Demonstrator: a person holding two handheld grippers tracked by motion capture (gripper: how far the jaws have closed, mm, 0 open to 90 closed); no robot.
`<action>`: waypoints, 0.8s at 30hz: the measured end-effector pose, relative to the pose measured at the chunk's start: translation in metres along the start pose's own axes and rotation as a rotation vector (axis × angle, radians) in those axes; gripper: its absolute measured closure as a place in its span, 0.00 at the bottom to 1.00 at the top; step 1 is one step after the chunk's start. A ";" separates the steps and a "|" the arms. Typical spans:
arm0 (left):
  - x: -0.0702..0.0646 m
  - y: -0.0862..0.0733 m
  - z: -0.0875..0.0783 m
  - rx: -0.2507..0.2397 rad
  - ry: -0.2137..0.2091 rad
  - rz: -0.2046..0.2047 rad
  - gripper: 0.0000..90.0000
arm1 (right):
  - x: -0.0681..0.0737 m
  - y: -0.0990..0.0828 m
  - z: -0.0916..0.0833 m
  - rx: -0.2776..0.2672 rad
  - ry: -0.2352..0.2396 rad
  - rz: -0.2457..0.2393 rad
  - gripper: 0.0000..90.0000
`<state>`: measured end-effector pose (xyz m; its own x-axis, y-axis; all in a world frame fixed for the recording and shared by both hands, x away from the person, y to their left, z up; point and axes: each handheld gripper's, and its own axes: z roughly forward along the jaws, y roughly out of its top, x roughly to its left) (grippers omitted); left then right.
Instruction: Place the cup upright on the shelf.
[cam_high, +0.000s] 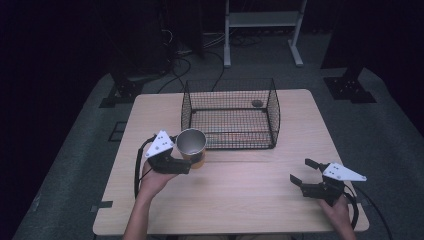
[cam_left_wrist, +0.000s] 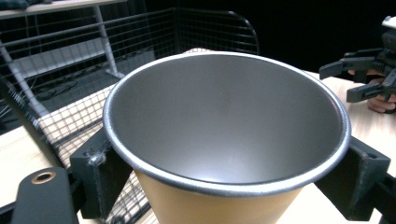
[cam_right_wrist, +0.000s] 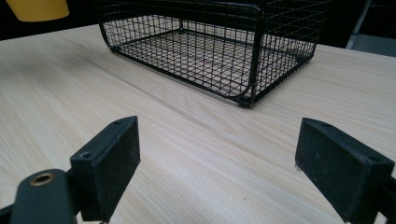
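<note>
The left forearm reaches up from the desk's (cam_high: 240, 200) near edge, its tool (cam_high: 189, 159) clamped on the cup (cam_high: 191, 146) just before the wire basket's (cam_high: 230, 112) left front corner. The cup stands upright, mouth up, long axis vertical; its base is hidden. The right tool (cam_high: 301, 171) rests low at the right, jaws spread and empty, pointing leftward. The basket's far wall fades into dark.
</note>
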<state>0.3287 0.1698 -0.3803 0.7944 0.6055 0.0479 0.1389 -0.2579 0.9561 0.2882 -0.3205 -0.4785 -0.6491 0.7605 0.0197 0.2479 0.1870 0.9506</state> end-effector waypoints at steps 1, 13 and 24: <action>0.001 0.002 0.001 -0.005 -0.008 -0.001 0.16 | 0.000 0.000 0.000 -0.001 0.000 0.001 0.14; 0.002 0.028 0.014 -0.005 -0.030 0.038 0.16 | 0.000 0.000 0.000 -0.001 0.002 0.002 0.14; 0.004 0.045 0.031 -0.001 -0.054 0.060 0.16 | 0.000 0.000 0.000 -0.004 0.004 0.007 0.14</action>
<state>0.3564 0.1374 -0.3465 0.8318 0.5479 0.0895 0.0898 -0.2919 0.9522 0.2882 -0.3208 -0.4785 -0.6502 0.7593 0.0271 0.2496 0.1798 0.9515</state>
